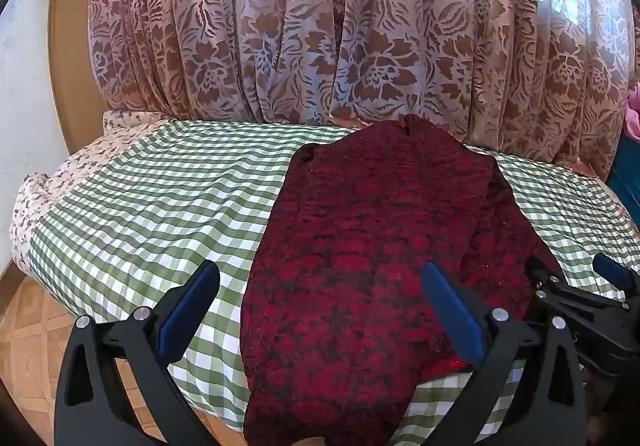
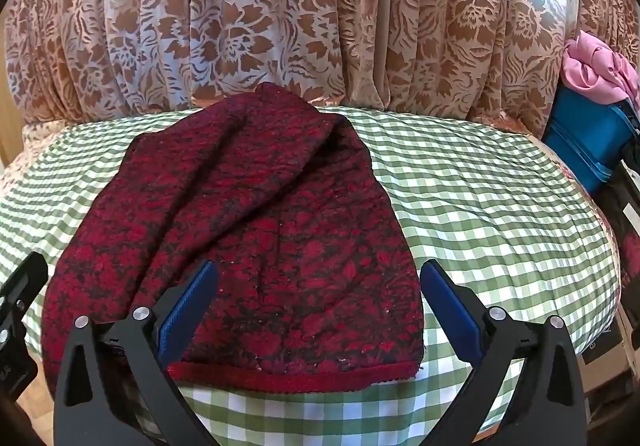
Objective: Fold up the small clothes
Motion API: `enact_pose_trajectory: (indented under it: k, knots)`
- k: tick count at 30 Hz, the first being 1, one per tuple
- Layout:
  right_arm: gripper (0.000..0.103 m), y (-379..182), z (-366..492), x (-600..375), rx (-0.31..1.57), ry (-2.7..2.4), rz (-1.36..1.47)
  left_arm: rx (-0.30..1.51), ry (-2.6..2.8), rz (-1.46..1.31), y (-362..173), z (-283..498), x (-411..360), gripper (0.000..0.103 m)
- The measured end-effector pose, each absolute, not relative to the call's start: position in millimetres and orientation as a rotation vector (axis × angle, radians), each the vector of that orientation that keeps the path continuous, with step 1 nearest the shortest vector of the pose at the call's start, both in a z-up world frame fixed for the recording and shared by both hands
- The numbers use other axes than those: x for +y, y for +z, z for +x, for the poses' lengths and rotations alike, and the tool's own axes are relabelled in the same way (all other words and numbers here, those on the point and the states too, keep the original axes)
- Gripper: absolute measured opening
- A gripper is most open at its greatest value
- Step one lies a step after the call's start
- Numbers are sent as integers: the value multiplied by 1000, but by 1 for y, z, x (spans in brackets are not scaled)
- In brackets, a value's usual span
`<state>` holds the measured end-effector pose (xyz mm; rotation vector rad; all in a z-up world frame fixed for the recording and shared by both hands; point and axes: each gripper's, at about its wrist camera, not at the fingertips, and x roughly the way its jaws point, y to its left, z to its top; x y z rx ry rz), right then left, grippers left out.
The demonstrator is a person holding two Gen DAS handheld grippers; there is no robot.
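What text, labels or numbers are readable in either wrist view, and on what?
None can be read.
Cardboard box at the right edge, right wrist view: a dark mark on its side, too blurred to read.
Black item below the blue bin: a white label strip, no legible characters.
Red patterned garment, checked cloth, curtain: patterns only, no text.

Home — floral curtain (image 2: pixel 280 26), gingham-covered table (image 2: pixel 480 186)
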<state>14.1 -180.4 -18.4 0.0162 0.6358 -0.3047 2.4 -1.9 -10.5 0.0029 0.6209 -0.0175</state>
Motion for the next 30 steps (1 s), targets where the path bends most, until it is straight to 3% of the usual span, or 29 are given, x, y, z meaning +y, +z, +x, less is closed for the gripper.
enact_pose_trajectory:
  k: [30]
  knots:
    - [100,-19,14,-181,634,-311,7,629,-52,25,-8,4,-8,101]
